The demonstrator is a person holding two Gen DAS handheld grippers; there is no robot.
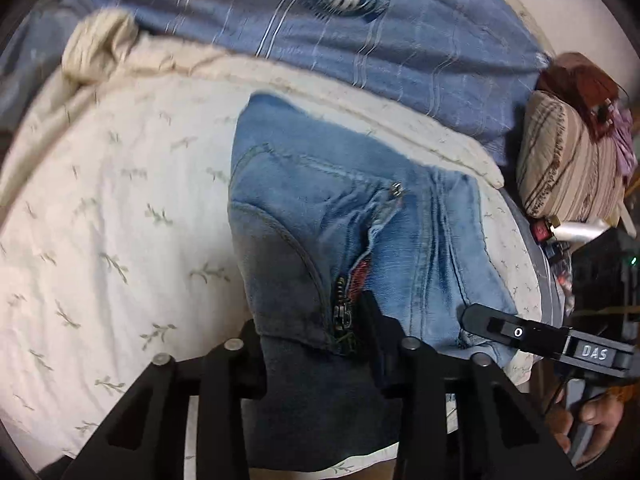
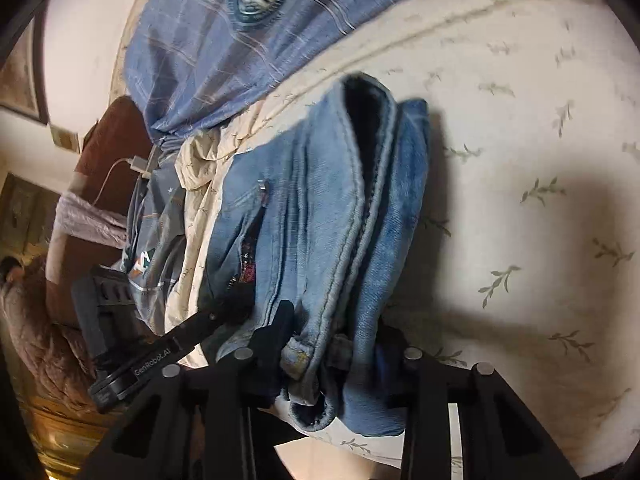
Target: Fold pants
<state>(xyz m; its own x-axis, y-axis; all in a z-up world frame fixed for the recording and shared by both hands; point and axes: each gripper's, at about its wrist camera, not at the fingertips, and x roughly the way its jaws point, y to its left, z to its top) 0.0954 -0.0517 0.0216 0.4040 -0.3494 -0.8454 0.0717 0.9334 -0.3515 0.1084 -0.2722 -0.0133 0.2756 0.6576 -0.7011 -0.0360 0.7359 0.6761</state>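
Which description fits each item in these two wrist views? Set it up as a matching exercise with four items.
Items:
1. jeans
2. bedspread
3. blanket
4. pillow

Descriptions:
A. cream with small leaf sprigs
B. beige with dark stripes, at the bed's edge
C. blue denim, zip open, gripped by the left hand-held gripper and the right hand-held gripper
D. blue with pale lines, bunched beyond the jeans

Pairs: 1-C, 2-A, 3-D, 4-B
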